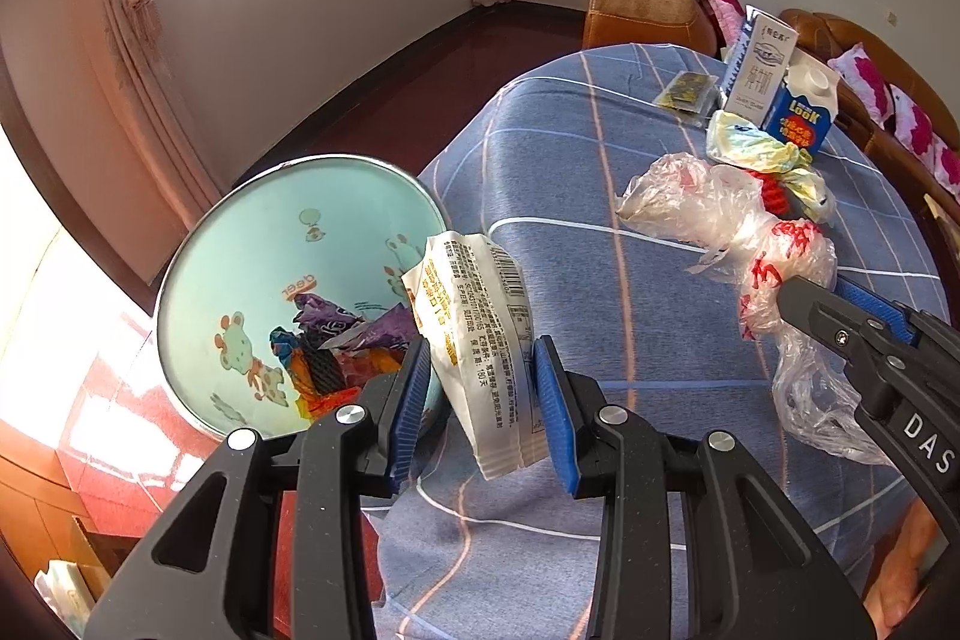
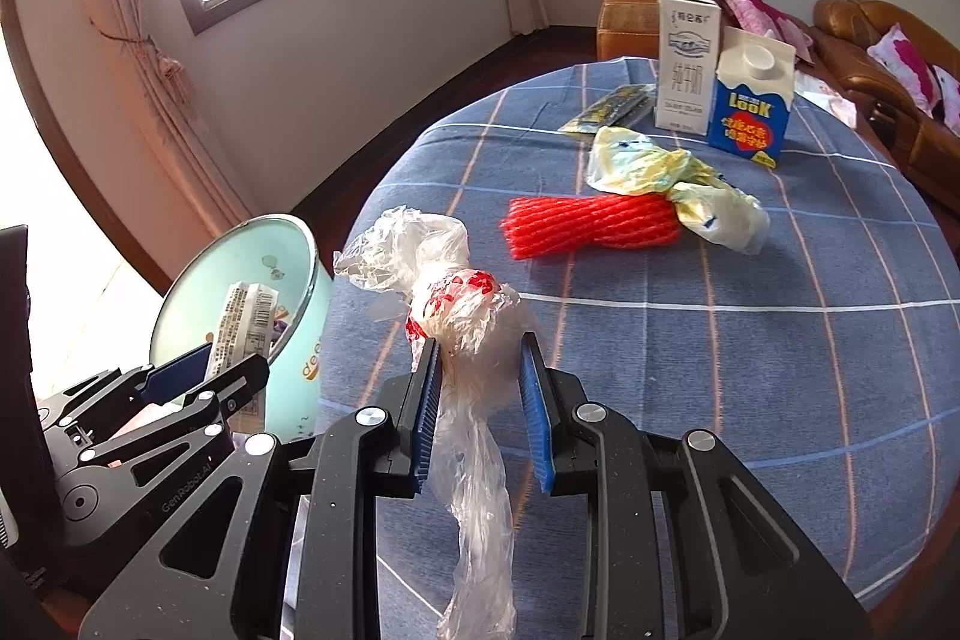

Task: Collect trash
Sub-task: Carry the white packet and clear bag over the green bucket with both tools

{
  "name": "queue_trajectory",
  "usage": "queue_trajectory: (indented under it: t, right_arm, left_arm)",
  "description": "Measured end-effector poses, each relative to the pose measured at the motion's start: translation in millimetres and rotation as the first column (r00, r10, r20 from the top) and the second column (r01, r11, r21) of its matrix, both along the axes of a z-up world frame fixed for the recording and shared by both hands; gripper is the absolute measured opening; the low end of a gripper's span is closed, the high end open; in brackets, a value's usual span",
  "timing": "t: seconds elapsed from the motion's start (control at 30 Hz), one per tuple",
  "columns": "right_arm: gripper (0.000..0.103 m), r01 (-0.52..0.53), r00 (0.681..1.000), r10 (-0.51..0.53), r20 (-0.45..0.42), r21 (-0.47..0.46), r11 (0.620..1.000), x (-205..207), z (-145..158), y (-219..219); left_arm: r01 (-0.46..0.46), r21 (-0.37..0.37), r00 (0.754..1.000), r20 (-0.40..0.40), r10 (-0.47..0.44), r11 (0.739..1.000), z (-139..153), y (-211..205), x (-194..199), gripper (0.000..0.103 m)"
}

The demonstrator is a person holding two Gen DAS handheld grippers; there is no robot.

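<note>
My left gripper (image 1: 483, 370) is shut on a white snack wrapper (image 1: 474, 334) with a barcode, held at the table's left edge beside the open mouth of a pale green cartoon-print bin (image 1: 240, 280). Several crumpled wrappers lie inside the bin. My right gripper (image 2: 480, 376) is shut on a crumpled clear plastic bag (image 2: 462, 316) with red print, lifted over the blue checked tablecloth (image 2: 750, 370). In the right wrist view the bin (image 2: 300, 280) stands at the left, with the left gripper (image 2: 198, 376) and its wrapper (image 2: 246, 322) over it. The right gripper (image 1: 840, 316) and bag (image 1: 774, 244) also show in the left wrist view.
On the table lie a red foam net (image 2: 594, 226), a yellowish crumpled bag (image 2: 666, 178), a dark flat packet (image 2: 612, 106), a white milk carton (image 2: 684, 64) and a blue carton (image 2: 750, 100). Brown sofas (image 2: 882, 58) with pink cushions stand behind. Dark red floor lies left of the table.
</note>
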State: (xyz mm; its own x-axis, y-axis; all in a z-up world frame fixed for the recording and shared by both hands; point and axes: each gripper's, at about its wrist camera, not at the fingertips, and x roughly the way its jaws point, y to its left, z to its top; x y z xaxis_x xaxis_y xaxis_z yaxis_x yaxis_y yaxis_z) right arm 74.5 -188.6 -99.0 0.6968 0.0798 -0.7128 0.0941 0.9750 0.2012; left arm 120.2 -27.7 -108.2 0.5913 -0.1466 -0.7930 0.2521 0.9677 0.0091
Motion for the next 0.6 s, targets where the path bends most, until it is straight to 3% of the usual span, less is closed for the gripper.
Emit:
queue_trajectory:
  t: [0.6]
  right_arm:
    - [0.027,-0.102,0.995,0.102,0.009,-0.014,0.995,18,6,49]
  left_arm:
    - [-0.083,-0.015,0.997,-0.001,0.083,0.996,-3,43,9,0.036]
